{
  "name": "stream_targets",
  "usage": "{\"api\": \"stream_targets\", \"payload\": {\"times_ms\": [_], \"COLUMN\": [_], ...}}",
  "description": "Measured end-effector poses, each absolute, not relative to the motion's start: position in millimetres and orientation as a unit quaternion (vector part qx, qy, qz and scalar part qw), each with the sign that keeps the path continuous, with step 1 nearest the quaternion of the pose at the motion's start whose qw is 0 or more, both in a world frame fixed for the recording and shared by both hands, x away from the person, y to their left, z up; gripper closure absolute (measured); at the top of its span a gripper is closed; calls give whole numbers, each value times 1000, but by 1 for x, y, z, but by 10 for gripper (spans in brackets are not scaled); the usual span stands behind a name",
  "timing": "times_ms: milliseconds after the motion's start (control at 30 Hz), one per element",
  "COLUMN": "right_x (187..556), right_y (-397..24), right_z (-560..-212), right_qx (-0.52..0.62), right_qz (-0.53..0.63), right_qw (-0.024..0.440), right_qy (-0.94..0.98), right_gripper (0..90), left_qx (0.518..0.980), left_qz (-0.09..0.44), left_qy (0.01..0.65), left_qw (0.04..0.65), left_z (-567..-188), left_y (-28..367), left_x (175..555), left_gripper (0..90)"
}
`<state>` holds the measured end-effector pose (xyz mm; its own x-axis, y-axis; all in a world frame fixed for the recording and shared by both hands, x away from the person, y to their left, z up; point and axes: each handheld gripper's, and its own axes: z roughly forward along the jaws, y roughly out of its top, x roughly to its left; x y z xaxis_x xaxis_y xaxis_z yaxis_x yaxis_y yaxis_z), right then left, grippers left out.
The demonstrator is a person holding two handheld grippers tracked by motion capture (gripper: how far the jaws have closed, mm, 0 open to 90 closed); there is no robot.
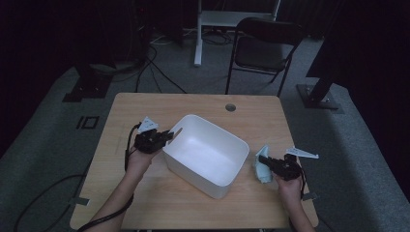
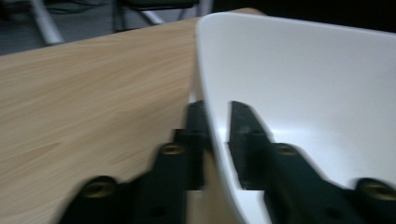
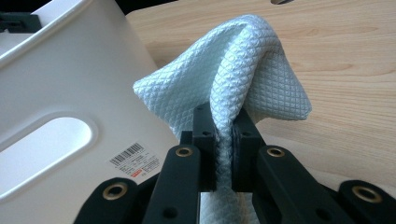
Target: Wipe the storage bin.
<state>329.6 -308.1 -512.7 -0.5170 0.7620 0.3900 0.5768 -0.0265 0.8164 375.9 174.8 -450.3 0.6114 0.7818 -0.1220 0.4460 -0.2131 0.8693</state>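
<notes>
Cloth (image 3: 224, 88) btm hidden; tub (image 2: 299, 70) prob. cropped.

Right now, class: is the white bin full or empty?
Empty: the high view shows the white bin's bare white floor; the cloth sits outside it, pinched by the right gripper.

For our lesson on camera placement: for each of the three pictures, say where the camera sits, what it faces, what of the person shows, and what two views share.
High view: above the person's side, looking forward and down on the table; forearms, left claw, right claw.
Left gripper view: on the left claw, its jaws straddling the white tub wall.
Right gripper view: on the right claw, shut on the pale blue cloth.
Shared: both gripper views show the tub and tabletop.
</notes>
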Motion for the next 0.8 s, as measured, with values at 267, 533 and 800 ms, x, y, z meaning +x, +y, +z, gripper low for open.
{"api": "stream_targets", "payload": {"times_ms": [267,533,800], "right_x": [330,329,321], "right_y": [-306,-304,-292], "right_z": [-512,-510,-492], "right_qx": [482,477,441], "right_qz": [528,532,555], "right_qw": [86,82,78], "right_qy": [694,695,701], "right_gripper": [834,834,834], "left_qx": [745,738,733], "left_qz": [192,199,213], "left_qy": [419,426,446], "left_qw": [482,483,466], "left_z": [-451,-452,-450], "left_y": [174,165,159], "left_x": [387,395,391], "left_gripper": [881,882,884]}}
